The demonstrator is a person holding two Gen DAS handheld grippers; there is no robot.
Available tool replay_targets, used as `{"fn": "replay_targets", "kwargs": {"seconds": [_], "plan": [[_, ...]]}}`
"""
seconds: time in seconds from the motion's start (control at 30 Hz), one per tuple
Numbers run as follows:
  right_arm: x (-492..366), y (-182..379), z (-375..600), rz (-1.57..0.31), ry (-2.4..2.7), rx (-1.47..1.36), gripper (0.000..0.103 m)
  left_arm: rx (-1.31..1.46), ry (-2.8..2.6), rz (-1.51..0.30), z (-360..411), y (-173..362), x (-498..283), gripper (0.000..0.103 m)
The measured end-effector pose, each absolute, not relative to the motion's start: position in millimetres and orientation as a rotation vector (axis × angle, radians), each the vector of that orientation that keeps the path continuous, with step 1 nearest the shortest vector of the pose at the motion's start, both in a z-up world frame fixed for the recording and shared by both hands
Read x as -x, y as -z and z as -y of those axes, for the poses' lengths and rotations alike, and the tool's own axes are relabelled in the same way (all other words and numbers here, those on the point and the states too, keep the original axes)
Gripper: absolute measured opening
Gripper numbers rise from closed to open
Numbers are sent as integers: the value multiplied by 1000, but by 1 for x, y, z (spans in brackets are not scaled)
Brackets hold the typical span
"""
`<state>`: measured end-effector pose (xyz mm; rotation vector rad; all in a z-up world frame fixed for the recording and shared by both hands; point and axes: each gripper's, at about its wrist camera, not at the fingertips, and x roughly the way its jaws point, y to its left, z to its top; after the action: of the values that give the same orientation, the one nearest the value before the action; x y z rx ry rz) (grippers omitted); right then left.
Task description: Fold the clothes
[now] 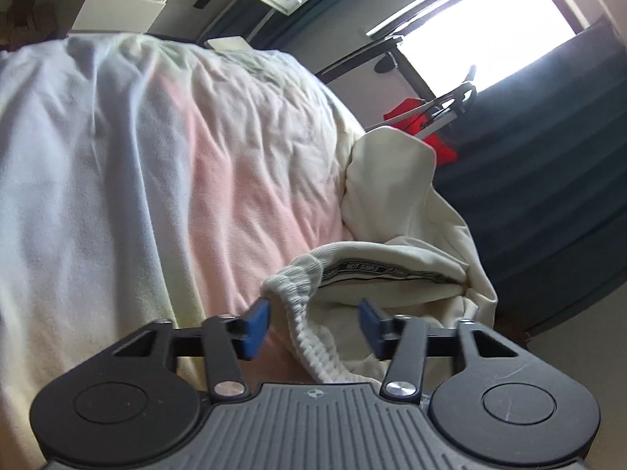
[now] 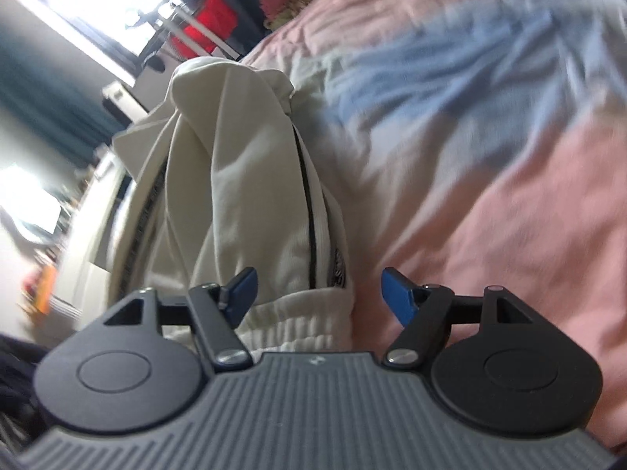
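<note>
A cream garment (image 1: 392,180) with a ribbed hem (image 1: 313,352) and a printed inner band lies bunched at the edge of a pastel pink, blue and white bedcover (image 1: 215,156). My left gripper (image 1: 313,327) stands open, and the ribbed hem runs between its blue pads (image 1: 256,327) without being pinched. In the right wrist view the same garment (image 2: 235,176) shows a black zipper and a ribbed band (image 2: 298,333). My right gripper (image 2: 319,293) is open over that band, its left pad in front of the cloth and its right pad over the bedcover (image 2: 490,196).
Beyond the bed stands a drying rack with red cloth (image 1: 439,117) (image 2: 207,23). A bright window (image 1: 490,19) and a dark curtain (image 1: 548,156) are behind it. A white wardrobe (image 1: 125,0) is at the back left. Dark cloth (image 2: 15,372) lies at the lower left.
</note>
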<state>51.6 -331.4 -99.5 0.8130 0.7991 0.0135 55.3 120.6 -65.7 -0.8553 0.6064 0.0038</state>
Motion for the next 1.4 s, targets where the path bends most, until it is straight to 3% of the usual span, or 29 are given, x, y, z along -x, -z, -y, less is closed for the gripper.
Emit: {"fn": "replay_targets", "kwargs": {"seconds": [0.1, 0.33, 0.43, 0.5, 0.57, 0.7, 0.77, 0.97, 1.27, 1.4], "plan": [[-53, 108, 335, -821, -9, -880, 73, 783, -34, -597, -111, 61, -65, 78], [-68, 120, 334, -830, -46, -890, 72, 687, -4, -614, -91, 72, -98, 81], [-74, 122, 333, -799, -120, -918, 72, 702, 18, -625, -92, 84, -106, 72], [-73, 122, 331, -790, -120, -904, 72, 783, 3, -625, -103, 93, -111, 49], [-72, 122, 330, -780, -122, -891, 71, 866, -6, -622, -114, 101, -115, 41], [-68, 125, 331, -783, -131, -919, 54, 919, 9, -583, -121, 98, -116, 26], [-63, 126, 333, -785, -174, -994, 45, 915, 8, -549, -127, 87, -117, 25], [-46, 100, 290, -760, -379, -1001, 32, 941, -53, -505, -174, 44, -145, 21], [-58, 66, 126, -719, -627, -1066, 30, 759, -200, -455, -278, -68, -230, 19], [-87, 53, 29, -734, -749, -1035, 29, 639, -283, -458, -325, -88, -280, 19]]}}
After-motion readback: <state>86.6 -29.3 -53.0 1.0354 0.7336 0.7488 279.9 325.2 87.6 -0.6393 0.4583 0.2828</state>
